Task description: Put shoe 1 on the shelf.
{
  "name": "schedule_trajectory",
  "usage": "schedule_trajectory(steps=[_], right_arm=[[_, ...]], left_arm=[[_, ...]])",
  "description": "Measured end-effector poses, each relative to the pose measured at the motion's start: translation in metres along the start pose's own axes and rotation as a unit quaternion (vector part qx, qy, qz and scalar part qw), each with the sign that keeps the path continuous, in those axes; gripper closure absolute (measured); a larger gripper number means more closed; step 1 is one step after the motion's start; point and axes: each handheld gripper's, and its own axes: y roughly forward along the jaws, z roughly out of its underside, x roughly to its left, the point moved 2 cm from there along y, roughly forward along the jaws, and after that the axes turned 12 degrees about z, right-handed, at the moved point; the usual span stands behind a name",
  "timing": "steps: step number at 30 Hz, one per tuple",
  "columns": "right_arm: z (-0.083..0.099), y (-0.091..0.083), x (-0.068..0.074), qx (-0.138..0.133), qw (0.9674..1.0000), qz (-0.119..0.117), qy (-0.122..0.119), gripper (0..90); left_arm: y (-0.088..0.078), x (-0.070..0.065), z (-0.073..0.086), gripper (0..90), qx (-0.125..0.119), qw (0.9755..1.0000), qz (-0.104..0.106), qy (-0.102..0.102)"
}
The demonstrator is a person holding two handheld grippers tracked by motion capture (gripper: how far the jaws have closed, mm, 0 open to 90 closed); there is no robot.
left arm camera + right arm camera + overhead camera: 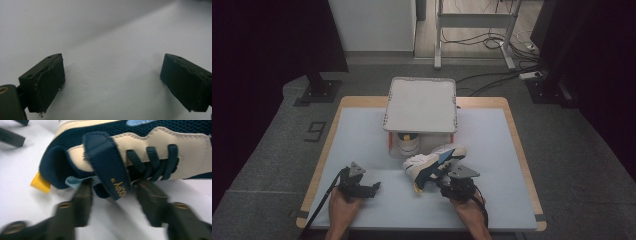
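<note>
Lying on its side on the white table mat [492, 200], just in front of the grey box [420, 107], is the sneaker [434, 165]: cream and navy, with a pale blue patch, dark laces and a yellow heel tab [40, 183]. Its sole faces the box, its opening faces the person, and its navy tongue [107, 162] flops out toward the camera in the right gripper view. There the right gripper [112, 192] is right at the shoe's opening, one jaw either side of that tongue, partly closed; the picture is smeared, so I cannot tell whether the pads actually pinch anything. From above, the right gripper [451, 184] sits at the sneaker's near edge, the hand behind it. A second shoe [407, 142] peeks out from the open front of the box. Over on the other side, well apart from the sneaker, the left gripper [369, 189] rests low over the mat. In its own view the left gripper [112, 82] has its jaws spread wide, bare white surface between them.
</note>
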Motion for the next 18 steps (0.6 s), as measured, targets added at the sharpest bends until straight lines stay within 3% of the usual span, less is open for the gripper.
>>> schedule_trajectory(steps=[6,13,18], right_arm=[[-0.005,-0.012,-0.001,-0.015,0.9991,0.039,-0.005,72.8],[-0.019,-0.038,-0.025,-0.019,0.9995,0.024,0.007,79.1],[-0.035,-0.062,-0.039,-0.023,0.9992,0.03,-0.01,82.1]], left_arm=[[0.0,0.0,0.0,5.6,0.0,1.0,0.0,0.0],[0.0,0.0,0.0,5.6,0.001,1.0,0.001,0.0],[0.0,0.0,0.0,5.5,0.001,1.0,0.002,-0.001]])
